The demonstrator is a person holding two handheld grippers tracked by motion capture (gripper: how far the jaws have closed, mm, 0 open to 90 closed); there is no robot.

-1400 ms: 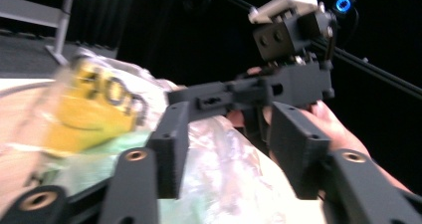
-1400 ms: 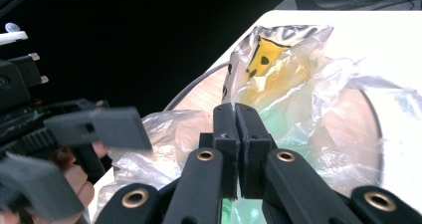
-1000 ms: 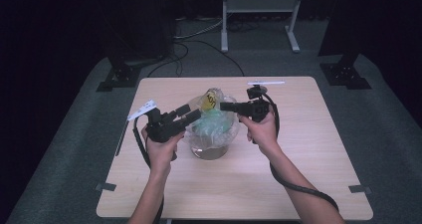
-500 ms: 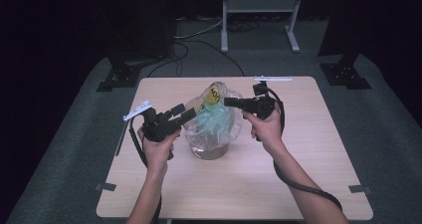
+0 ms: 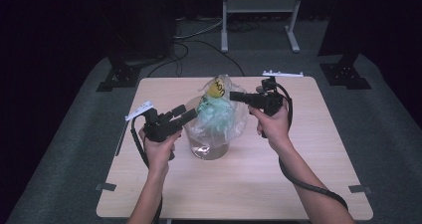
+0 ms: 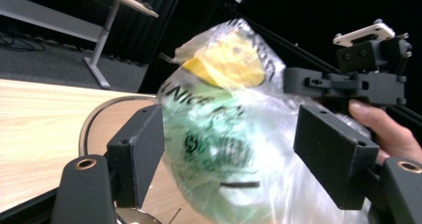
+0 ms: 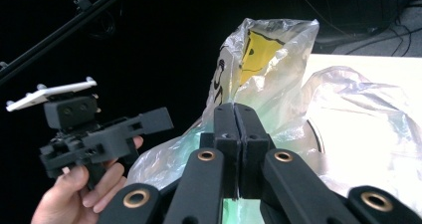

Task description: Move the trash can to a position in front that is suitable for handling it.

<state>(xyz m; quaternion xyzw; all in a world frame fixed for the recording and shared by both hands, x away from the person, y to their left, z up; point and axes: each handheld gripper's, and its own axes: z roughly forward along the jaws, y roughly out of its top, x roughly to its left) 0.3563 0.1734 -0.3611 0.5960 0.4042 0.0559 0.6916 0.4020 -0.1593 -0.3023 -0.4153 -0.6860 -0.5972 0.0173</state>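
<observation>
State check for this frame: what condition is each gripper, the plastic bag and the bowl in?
Right gripper: shut, pinching the film of the plastic bag near its top.
Left gripper: open, jaws either side of the bag, pads not pressing.
Plastic bag: upright, crumpled, sitting in the bowl.
Glass bowl: upright on the table.

Light wood rectangular table (image 5: 298,184) on grey carpet. Directly on it: round clear glass bowl (image 5: 209,149) w/ crinkled clear plastic bag (image 5: 221,117) in it, approx centre. Small white strip (image 5: 282,73) at far edge.

Glossy crinkled clear plastic bag (image 5: 219,115) (printed) on matt wood-grain table (image 5: 318,184).
</observation>
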